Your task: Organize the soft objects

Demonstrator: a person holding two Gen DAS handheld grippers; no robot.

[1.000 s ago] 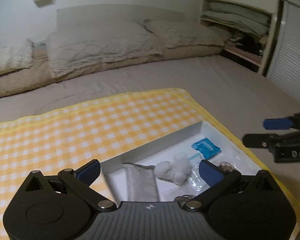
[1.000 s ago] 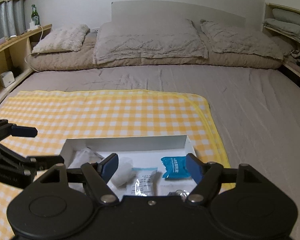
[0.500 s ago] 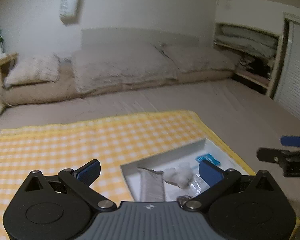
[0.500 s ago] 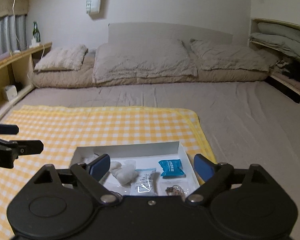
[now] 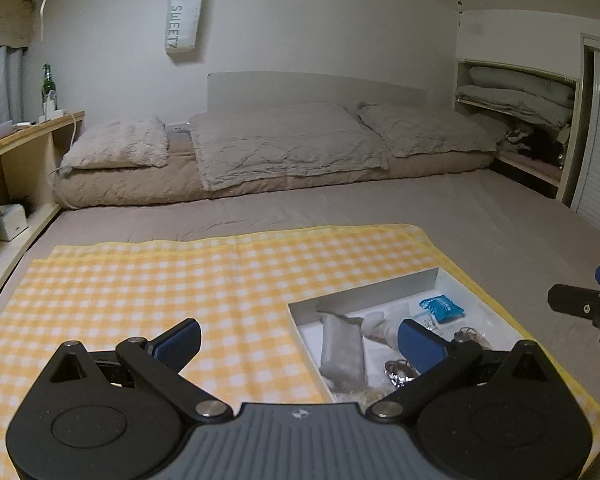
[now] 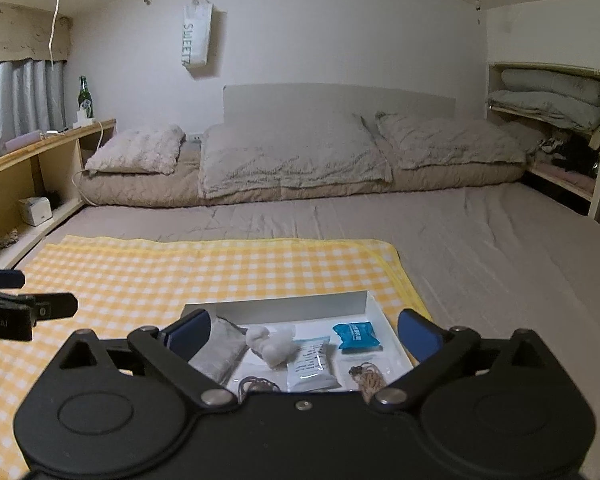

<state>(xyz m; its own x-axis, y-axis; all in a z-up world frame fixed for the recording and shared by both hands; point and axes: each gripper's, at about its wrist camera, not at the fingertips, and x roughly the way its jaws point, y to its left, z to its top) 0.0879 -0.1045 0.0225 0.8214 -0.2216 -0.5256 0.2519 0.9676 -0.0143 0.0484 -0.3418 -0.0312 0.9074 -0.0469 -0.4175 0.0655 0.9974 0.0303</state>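
Scene: wide bed (image 6: 480, 248) in grey-brown sheet, yellow checked cloth (image 6: 204, 268) spread over its near part

White shallow box (image 6: 296, 302) resting on near right corner of that cloth, far wall upright, soft objects inside. Contents as read from right wrist view: grey fabric pouch (image 6: 216, 350) at left, partly behind a blue pad; white cotton wad (image 6: 272, 342) just right of it; clear printed sachet (image 6: 310, 364) beside the wad; blue packet (image 6: 356, 334) toward far right; brown hair ties (image 6: 256, 384) at near left edge; tangle of twine-like bands (image 6: 368, 378) at near right. Same box (image 5: 364, 290) in left wrist view lying ahead and right, pouch (image 5: 342, 350) and blue packet (image 5: 440, 308) recognisable

Left hand-held gripper (image 5: 298, 338): jaws spread wide, nothing between pads, held above cloth left of box. Also visible at left edge of right wrist view (image 6: 24, 306)

Right hand-held gripper (image 6: 304, 332): jaws just been opening, now spread to full width, nothing clamped; box contents seen below and beyond the pads, untouched. Black finger tip also at right edge of left wrist view (image 5: 580, 304), over bare sheet

Background: three pillows (image 6: 292, 156) along headboard, hanging bag (image 6: 198, 40) marked SWEET on wall, green bottle (image 6: 85, 96) on wooden side shelf, folded bedding (image 6: 548, 96) in alcove at right
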